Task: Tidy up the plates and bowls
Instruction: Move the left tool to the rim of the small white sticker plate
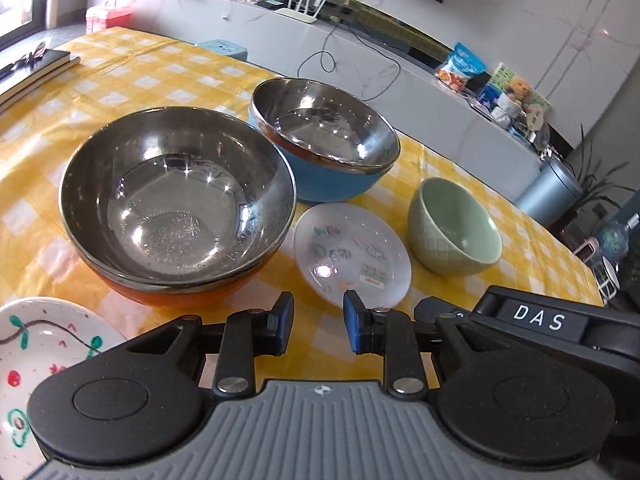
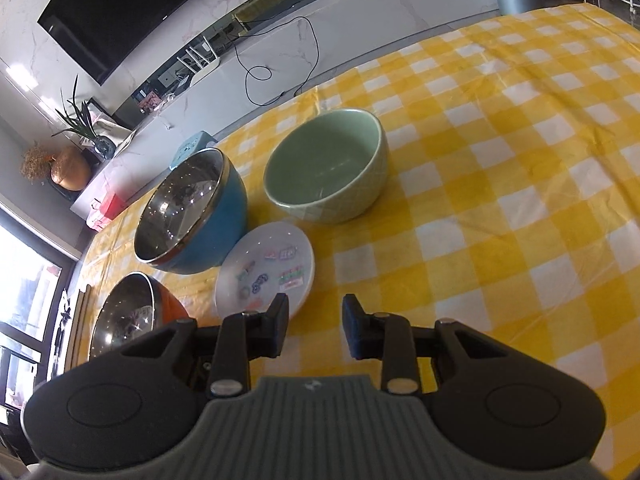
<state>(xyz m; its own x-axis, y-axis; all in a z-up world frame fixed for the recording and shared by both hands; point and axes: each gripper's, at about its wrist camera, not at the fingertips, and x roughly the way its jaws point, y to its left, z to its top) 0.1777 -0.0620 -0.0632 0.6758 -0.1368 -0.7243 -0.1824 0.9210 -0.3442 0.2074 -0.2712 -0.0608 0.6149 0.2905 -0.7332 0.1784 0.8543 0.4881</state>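
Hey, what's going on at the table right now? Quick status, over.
Left hand-held gripper and right hand-held gripper both open, empty. Small sticker plate just ahead, untouched. Orange bowl, blue bowl, green bowl close around it.

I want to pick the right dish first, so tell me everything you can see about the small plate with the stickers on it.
The small plate is round, shallow and translucent white, plastic by its look, with small colourful sticker-like pictures scattered across its inside. It lies flat and upright on the yellow checked tablecloth, empty. It sits just in front of the blue bowl, close to or touching it, with the green bowl apart beside it. Neither gripper touches it.
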